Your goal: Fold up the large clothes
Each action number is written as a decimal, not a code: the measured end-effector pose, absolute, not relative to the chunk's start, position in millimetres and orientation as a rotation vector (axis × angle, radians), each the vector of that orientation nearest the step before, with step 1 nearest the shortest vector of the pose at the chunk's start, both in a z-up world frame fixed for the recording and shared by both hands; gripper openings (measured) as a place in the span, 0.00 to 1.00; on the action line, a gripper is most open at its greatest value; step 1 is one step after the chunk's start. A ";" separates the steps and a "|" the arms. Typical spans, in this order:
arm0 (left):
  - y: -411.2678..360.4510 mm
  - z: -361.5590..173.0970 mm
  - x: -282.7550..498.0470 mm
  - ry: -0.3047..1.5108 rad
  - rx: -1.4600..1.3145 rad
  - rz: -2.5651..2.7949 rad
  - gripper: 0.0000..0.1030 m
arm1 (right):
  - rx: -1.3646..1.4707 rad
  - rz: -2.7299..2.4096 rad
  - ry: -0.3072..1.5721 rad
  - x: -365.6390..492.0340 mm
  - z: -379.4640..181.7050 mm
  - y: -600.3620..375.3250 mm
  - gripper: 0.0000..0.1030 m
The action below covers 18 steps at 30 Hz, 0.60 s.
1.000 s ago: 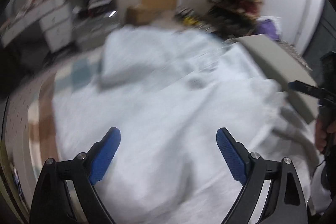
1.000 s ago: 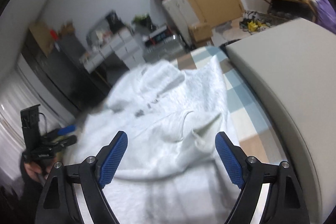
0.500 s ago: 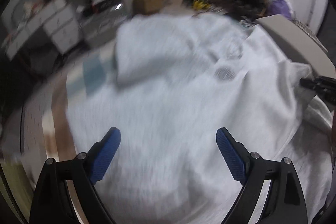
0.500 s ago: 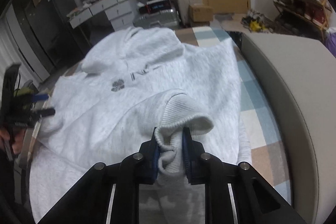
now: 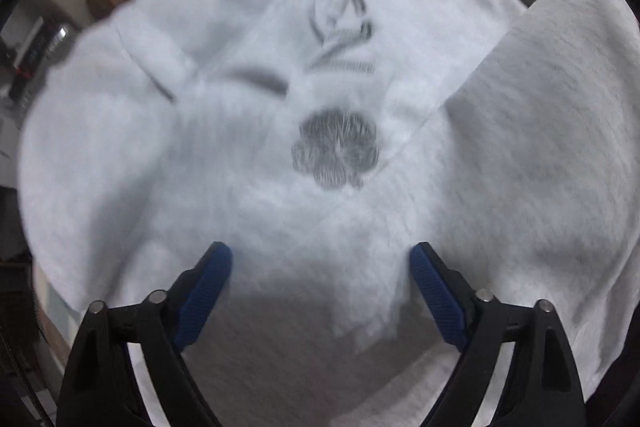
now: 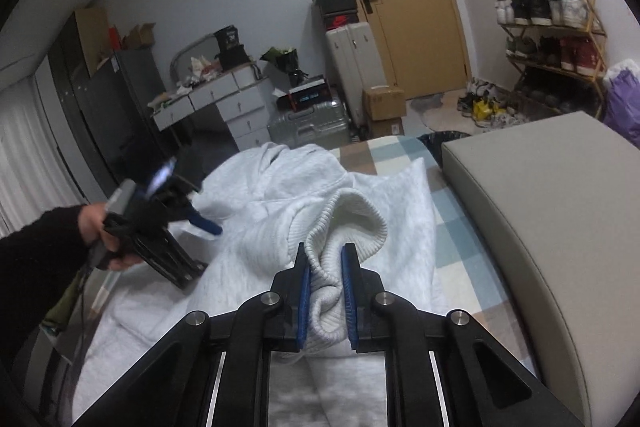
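Sweatshirt (image 6: 280,187), pale grey, spread on a checked bed cover (image 6: 448,227); folding barely begun. Right gripper (image 6: 325,255), jaws having just closed, clenches the ribbed cuff (image 6: 352,215) of one sleeve, raised off the body of the garment. Left gripper (image 5: 320,259), at nine o'clock in the right-wrist view, hangs with jaws wide over the chest print (image 5: 336,155), grasping nothing. Sleeve (image 5: 540,147) lies at three o'clock, partly drawn inward. Remaining, by judgement: both sleeves, then body folds.
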<state>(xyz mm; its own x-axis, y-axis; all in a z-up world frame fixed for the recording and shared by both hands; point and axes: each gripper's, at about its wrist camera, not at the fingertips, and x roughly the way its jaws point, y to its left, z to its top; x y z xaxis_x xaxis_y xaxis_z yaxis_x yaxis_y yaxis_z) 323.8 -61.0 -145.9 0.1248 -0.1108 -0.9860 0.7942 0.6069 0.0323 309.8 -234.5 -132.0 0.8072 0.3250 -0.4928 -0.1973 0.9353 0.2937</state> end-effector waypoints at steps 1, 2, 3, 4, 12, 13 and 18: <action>-60.1 -145.8 326.2 1.284 0.643 -0.739 0.81 | 0.238 0.278 0.573 312.6 -134.3 -234.6 0.13; -61.4 -145.9 324.8 1.298 0.624 -0.744 0.75 | 0.236 0.274 0.574 313.5 -135.9 -235.5 0.13; -62.9 -145.3 322.0 1.304 0.612 -0.742 0.72 | 0.234 0.271 0.576 314.7 -137.5 -236.4 0.13; -63.2 -145.7 318.5 1.304 0.617 -0.738 0.67 | 0.239 0.265 0.582 317.1 -139.5 -237.9 0.13; -92.4 -145.5 258.1 1.241 0.812 -0.585 0.04 | 0.268 0.258 0.595 313.5 -142.8 -238.6 0.09; -87.8 -146.8 247.6 1.224 0.820 -0.557 0.02 | 0.262 0.261 0.589 311.1 -141.4 -236.3 0.09; -82.7 -131.3 231.7 1.156 0.797 -0.451 0.01 | 0.185 0.264 0.563 311.1 -128.7 -220.8 0.03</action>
